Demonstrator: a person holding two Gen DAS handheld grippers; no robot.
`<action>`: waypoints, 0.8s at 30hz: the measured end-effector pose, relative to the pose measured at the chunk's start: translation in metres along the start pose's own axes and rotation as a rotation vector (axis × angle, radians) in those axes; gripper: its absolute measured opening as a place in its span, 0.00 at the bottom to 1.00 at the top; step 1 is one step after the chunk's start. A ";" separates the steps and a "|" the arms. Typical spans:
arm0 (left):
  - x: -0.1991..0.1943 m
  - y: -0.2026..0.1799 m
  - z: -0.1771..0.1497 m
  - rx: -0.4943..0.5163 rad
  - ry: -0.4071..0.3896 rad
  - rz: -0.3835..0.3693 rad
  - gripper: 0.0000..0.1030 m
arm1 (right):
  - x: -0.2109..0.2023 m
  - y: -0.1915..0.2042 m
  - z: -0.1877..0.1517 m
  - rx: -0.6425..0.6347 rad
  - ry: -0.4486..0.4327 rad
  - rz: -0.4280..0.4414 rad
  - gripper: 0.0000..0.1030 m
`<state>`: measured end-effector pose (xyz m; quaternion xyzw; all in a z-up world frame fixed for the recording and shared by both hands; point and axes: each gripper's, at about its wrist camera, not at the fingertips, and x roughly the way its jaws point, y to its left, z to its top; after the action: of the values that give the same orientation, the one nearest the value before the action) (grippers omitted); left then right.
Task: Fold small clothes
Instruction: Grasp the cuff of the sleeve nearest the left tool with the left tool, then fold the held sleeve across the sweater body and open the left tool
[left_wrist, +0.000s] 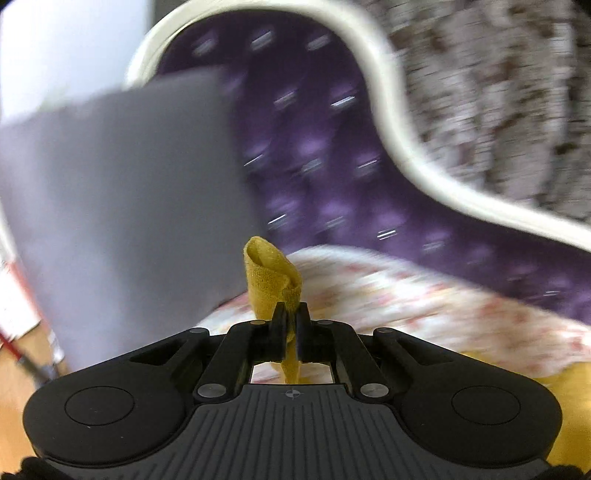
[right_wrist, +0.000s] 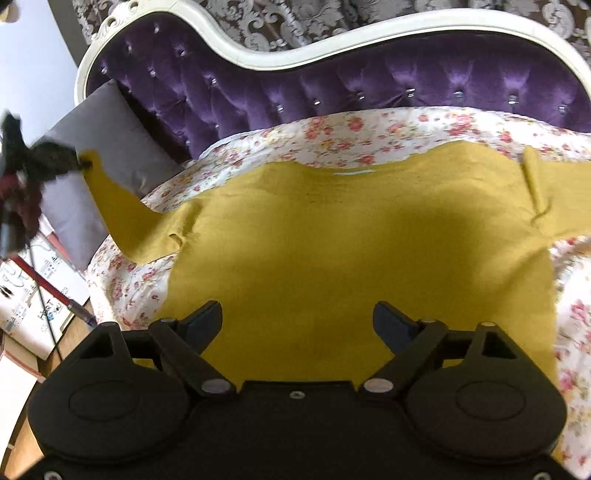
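A mustard-yellow top (right_wrist: 332, 240) lies spread flat on the floral bedsheet (right_wrist: 332, 129). Its left sleeve (right_wrist: 122, 206) is lifted up and to the left. My left gripper (left_wrist: 291, 314) is shut on the end of that sleeve (left_wrist: 271, 269), which folds over above the fingertips; it also shows blurred at the far left of the right wrist view (right_wrist: 79, 160). My right gripper (right_wrist: 297, 317) is open and empty, hovering over the lower body of the top. The right sleeve (right_wrist: 546, 192) lies flat at the right.
A grey pillow (right_wrist: 92, 147) leans at the head of the bed's left side, beside the lifted sleeve. A purple tufted headboard (right_wrist: 369, 77) with a white frame stands behind. Papers and a red-handled tool (right_wrist: 44, 288) lie on the wooden floor to the left.
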<state>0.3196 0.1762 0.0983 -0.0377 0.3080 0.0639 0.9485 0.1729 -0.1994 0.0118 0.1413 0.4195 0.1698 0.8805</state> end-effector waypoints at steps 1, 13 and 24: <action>-0.012 -0.019 0.006 0.017 -0.019 -0.038 0.04 | -0.003 -0.004 -0.002 0.008 -0.003 -0.006 0.87; -0.044 -0.240 -0.009 0.154 -0.066 -0.413 0.04 | -0.032 -0.049 -0.024 0.101 -0.026 -0.062 0.87; -0.027 -0.322 -0.097 0.351 -0.013 -0.420 0.09 | -0.038 -0.078 -0.029 0.145 -0.024 -0.130 0.87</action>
<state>0.2884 -0.1555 0.0461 0.0649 0.2935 -0.1884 0.9350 0.1414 -0.2829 -0.0101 0.1793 0.4283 0.0800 0.8820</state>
